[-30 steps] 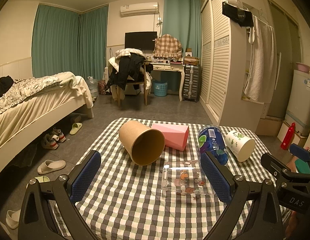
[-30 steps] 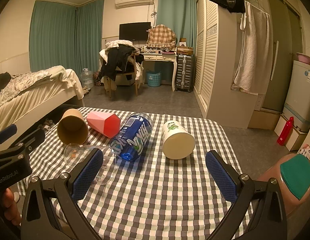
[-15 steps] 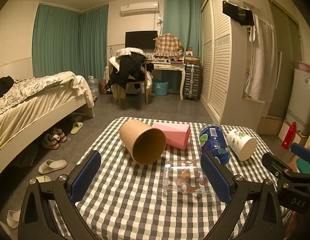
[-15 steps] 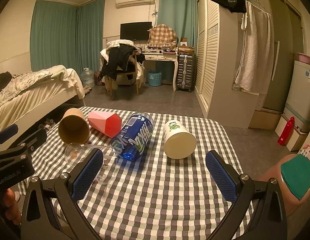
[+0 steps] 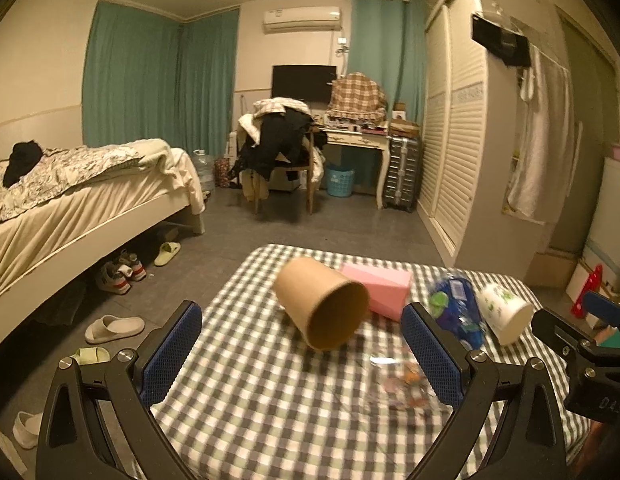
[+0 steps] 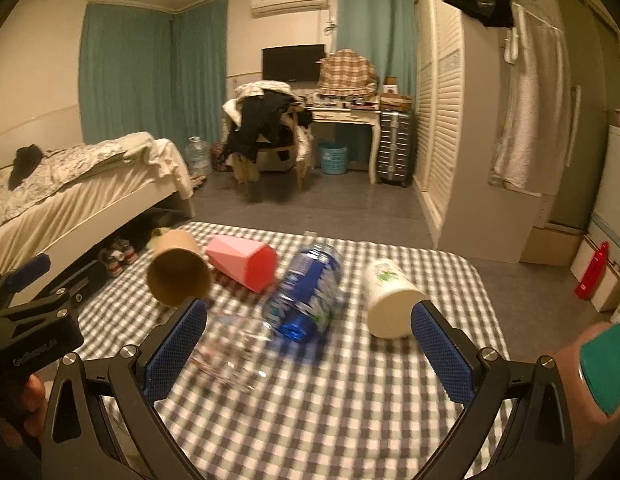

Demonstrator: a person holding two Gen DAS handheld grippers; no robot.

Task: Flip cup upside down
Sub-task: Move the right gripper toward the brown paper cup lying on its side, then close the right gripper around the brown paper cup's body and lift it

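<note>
Five containers lie on their sides on the table, which is covered by a grey-and-white checked cloth. From the person's left to right: a brown paper cup, a pink faceted cup, a blue plastic bottle and a white cup with green print. A clear glass with small printed figures lies nearer the person, in front of the brown cup and the bottle; it is blurred in both views.

The brown paper cup rests with its open mouth turned toward the person. The pink cup lies just behind it, apparently touching. The white cup lies apart from the bottle, its mouth also facing the person.

The left gripper is held above the near part of the table, fingers spread wide, nothing between them. The brown cup shows between its blue pads.

The right gripper is likewise wide open and empty, over the near side of the table, with the bottle and white cup ahead.
</note>
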